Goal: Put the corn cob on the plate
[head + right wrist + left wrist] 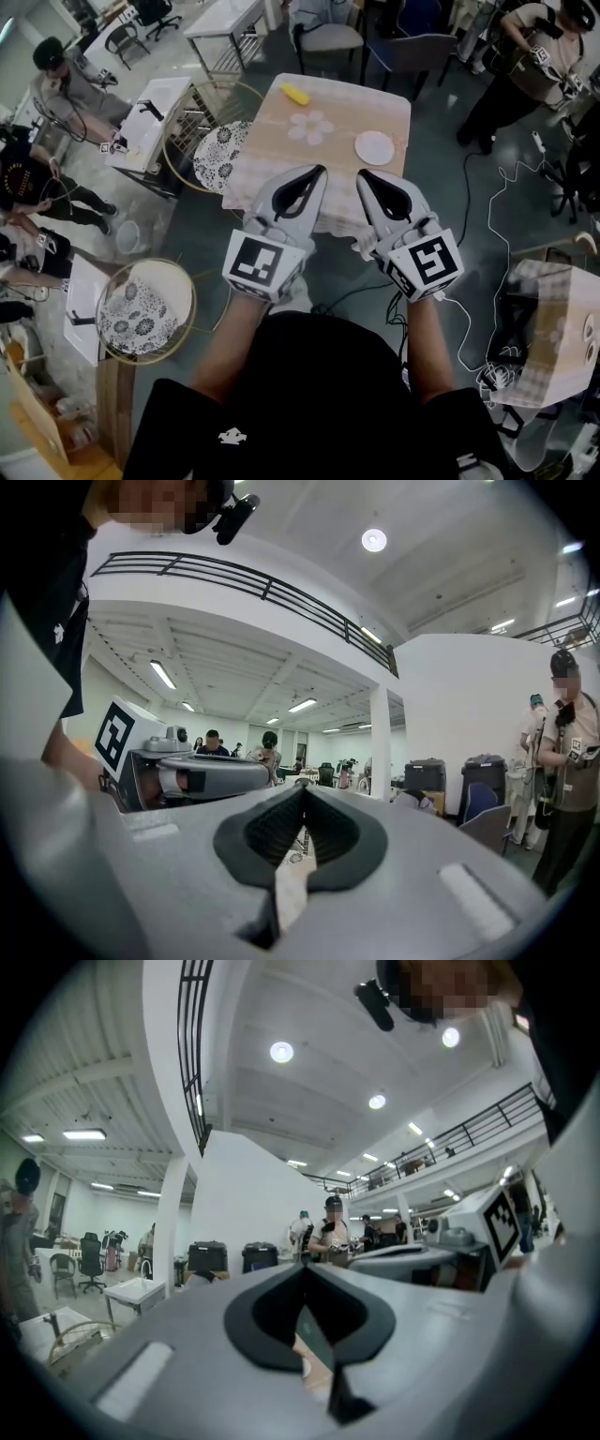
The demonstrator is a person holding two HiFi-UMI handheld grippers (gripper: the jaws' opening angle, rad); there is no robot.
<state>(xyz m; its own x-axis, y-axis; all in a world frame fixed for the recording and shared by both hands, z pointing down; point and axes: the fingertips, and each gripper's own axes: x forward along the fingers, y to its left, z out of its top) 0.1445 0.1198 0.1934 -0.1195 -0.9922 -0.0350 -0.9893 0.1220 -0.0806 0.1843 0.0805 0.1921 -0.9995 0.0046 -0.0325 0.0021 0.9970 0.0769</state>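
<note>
A yellow corn cob [295, 93] lies at the far left corner of a small table with a pale checked cloth [272, 150]. A white plate [374, 147] sits on the table's right side. My left gripper [322, 170] and right gripper [361, 174] are held side by side, level, short of the table's near edge, well apart from cob and plate. Both are shut with nothing between the jaws. In the left gripper view [302, 1265] and the right gripper view [302, 787] the tips meet, and only a sliver of the cloth shows through the gap.
Two round wire-frame stools with patterned seats [217, 155] [141, 314] stand left of the table. Chairs [330, 37] stand behind it. Cables [487, 244] trail over the floor on the right by a checked box [553, 328]. Several people stand around the room's edges.
</note>
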